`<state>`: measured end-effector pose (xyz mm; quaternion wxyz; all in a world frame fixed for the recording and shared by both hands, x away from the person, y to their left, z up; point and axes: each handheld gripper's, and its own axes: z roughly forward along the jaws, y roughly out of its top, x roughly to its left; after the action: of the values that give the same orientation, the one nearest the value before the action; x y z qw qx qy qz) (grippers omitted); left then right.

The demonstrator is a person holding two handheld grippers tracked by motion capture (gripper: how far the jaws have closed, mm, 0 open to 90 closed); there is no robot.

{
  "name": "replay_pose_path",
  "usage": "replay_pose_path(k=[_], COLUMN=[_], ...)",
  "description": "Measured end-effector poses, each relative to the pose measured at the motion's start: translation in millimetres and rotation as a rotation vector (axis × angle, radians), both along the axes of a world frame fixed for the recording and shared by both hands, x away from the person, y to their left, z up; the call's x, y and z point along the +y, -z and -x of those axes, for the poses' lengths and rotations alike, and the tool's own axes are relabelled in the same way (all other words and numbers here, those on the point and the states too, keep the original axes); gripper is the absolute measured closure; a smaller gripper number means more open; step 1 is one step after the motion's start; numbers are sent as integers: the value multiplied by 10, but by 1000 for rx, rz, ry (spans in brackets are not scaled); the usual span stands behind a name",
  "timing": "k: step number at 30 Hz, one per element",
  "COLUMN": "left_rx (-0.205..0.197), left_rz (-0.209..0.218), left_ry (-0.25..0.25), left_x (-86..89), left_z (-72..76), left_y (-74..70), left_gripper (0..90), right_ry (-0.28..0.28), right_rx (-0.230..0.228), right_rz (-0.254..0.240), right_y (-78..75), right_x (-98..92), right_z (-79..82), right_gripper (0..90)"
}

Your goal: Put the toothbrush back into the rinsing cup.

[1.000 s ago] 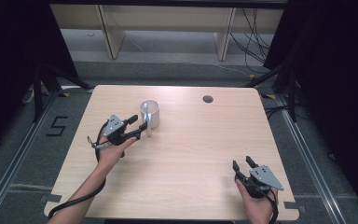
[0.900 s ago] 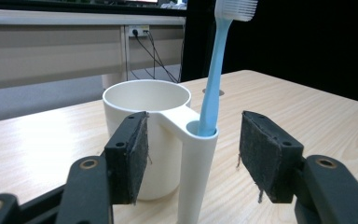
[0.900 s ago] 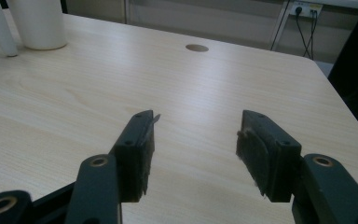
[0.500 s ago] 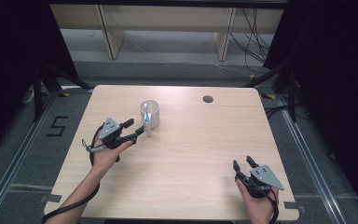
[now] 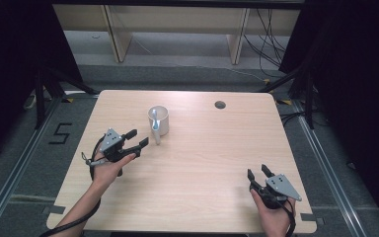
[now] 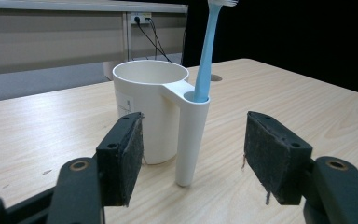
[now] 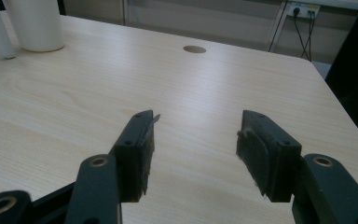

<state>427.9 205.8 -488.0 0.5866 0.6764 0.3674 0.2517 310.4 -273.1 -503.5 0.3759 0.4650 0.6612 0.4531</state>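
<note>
With our left claw (image 6: 193, 163) just opened wide and empty beside the cup (image 6: 149, 112), we back straight off, sparing the toothbrush (image 6: 207, 56), right claw (image 7: 193, 154) open, idle.

Both hand-held grippers, the left gripper (image 5: 134, 140) and right gripper (image 5: 257, 172), are black, with grey three-cornered top plates, dark worn pads, brass-ringed screw holes and trailing black cables

text: "5" | on: floor (image 5: 60, 134) left of table (image 5: 197, 197)

A lab — dark curtains (image 5: 10, 59), floor rails (image 5: 19, 163).
</note>
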Motion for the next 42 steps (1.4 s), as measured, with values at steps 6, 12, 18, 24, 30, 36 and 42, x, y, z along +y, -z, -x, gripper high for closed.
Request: replay_pose_path(k=[6,12,18,24,30,36,42], left_rx=[10,18,26,25,44,58,65], left_rz=[2,-4,-7,-7,-22,-31,-40], left_ry=[-10,-9,-17,-20,-28,-49,-55], left_x=[49,92,166,239,320,432,532], left_z=[64,139,230,321,408,466,526], left_y=[7,5,22,51,113,139,199], left_gripper=[355,351,347,346,345,344,343], right_ry=[8,10,10,10,13,10,8], right_rx=[-10,-3,-1,1,-1,4,10], right_rz=[17,8,5,5,4,1,-4], right_y=[-6,-9,-9,-5,-4,-2,2], right_x=[-23,-18,-20,-19,-8,-10,2], right_z=[1,3,2,3,4,4,7], right_gripper=[461,461,461,461,461,461,460])
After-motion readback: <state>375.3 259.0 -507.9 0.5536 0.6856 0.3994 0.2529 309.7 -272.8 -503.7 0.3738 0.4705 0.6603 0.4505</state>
